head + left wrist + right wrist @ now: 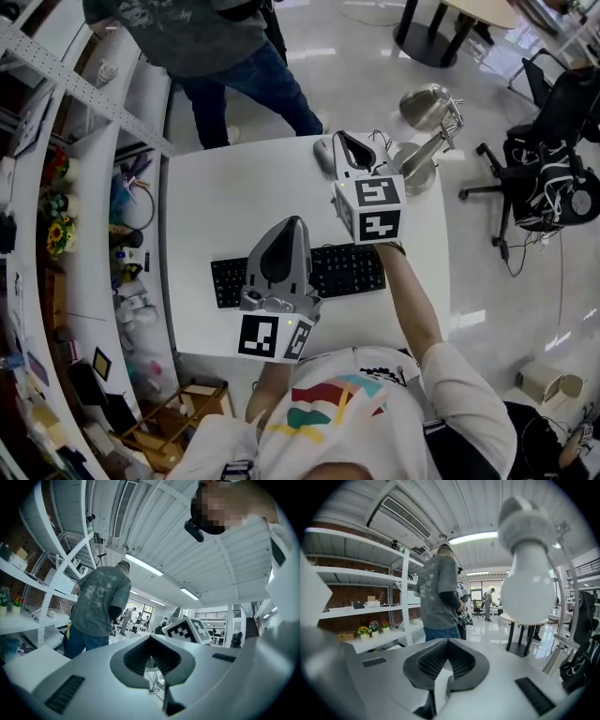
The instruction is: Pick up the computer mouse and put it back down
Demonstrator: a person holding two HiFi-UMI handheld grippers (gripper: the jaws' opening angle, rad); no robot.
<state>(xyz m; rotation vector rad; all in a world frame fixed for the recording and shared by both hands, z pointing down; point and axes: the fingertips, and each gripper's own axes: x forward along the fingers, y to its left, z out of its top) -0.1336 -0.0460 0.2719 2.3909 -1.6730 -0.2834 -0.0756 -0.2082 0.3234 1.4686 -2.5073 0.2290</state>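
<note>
A grey computer mouse (323,154) lies on the white table (225,197) near its far edge, partly hidden behind my right gripper (349,141). That gripper is raised above the table right beside the mouse, its jaws shut with nothing between them (448,641). My left gripper (292,223) hovers over the black keyboard (347,270), pointing level, and its jaws are also shut and empty (151,638). Neither gripper view shows the mouse. The right gripper's marker cube (187,630) appears ahead in the left gripper view.
A white desk lamp (427,108) stands at the table's far right corner and looms close (529,588) in the right gripper view. A person (225,56) stands at the far edge. Shelves (94,234) line the left; an office chair (553,159) is at the right.
</note>
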